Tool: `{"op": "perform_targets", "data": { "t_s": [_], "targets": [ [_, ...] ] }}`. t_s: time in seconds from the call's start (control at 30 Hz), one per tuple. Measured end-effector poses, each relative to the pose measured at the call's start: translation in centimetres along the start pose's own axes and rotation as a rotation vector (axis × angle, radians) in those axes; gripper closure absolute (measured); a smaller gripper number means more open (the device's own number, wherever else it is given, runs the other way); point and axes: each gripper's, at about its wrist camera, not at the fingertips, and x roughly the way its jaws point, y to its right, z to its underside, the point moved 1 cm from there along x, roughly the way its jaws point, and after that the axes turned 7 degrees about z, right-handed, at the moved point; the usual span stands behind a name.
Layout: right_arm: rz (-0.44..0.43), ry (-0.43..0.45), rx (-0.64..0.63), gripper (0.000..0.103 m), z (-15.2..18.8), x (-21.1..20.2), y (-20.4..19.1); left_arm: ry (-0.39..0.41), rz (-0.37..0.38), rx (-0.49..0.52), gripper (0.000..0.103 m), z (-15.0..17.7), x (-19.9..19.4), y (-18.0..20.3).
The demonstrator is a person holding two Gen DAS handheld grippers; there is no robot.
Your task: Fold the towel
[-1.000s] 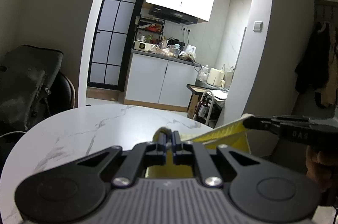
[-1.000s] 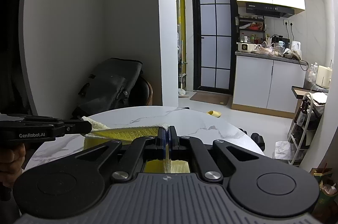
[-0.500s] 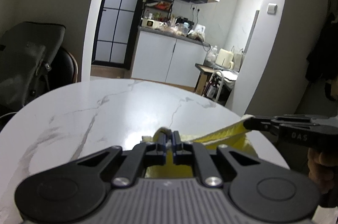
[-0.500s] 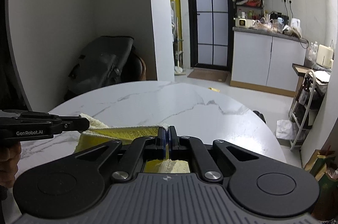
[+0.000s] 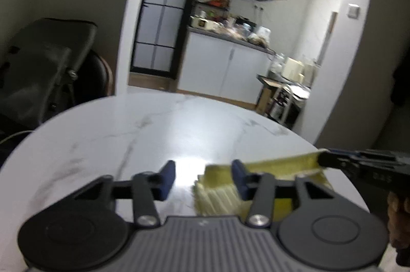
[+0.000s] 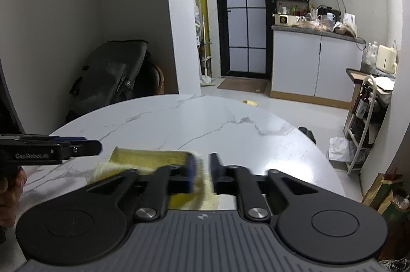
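Left hand-held gripper (image 5: 203, 175): we see its jaws spread wide with only bare bench between the blue pads; the right pad (image 5: 239, 179) stands in front of the towel's edge, and we cannot tell whether it touches the cloth.

Right hand-held gripper (image 6: 202, 175): we see its jaws parted by a narrow gap, with blurred yellow cloth lying in that gap; the pads do not seem to pinch it, though the blur keeps us from being sure. In the left wrist view its dark tip meets the far right corner of the towel.

Towel (image 5: 258, 182): we find the yellow towel lying on the bench at the near edge, stretched between the two grippers; a pale ribbed fold shows at its left end and a darker yellow band runs along its top edge. In the right wrist view, the towel's left end lies just below the left gripper's tip.

Bench (image 5: 159, 133): we see a round white marble-patterned top, bare beyond the towel.

Hands: we see part of a hand (image 5: 398, 210) gripping the right tool's handle, right of the towel, and another hand (image 6: 10, 192) at the left tool's handle.
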Motion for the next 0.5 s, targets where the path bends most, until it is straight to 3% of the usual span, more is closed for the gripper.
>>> {"op": "perform_targets", "data": {
  "t_s": [0.07,0.3,0.5],
  "targets": [
    [0.013,0.016,0.028,0.059,-0.2,-0.3,0.5,0.003,-0.018,-0.006,0.048,-0.3,-0.1,-0.3],
    [0.018,0.036,0.065,0.059,0.0,-1.2,1.1,-0.010,-0.009,0.021,0.048,0.4,-0.6,0.6],
    [-0.028,-0.094,0.174,0.054,-0.5,0.8,2.3,-0.052,0.045,0.114,0.048,1.3,-0.6,2.5]
  ]
}}
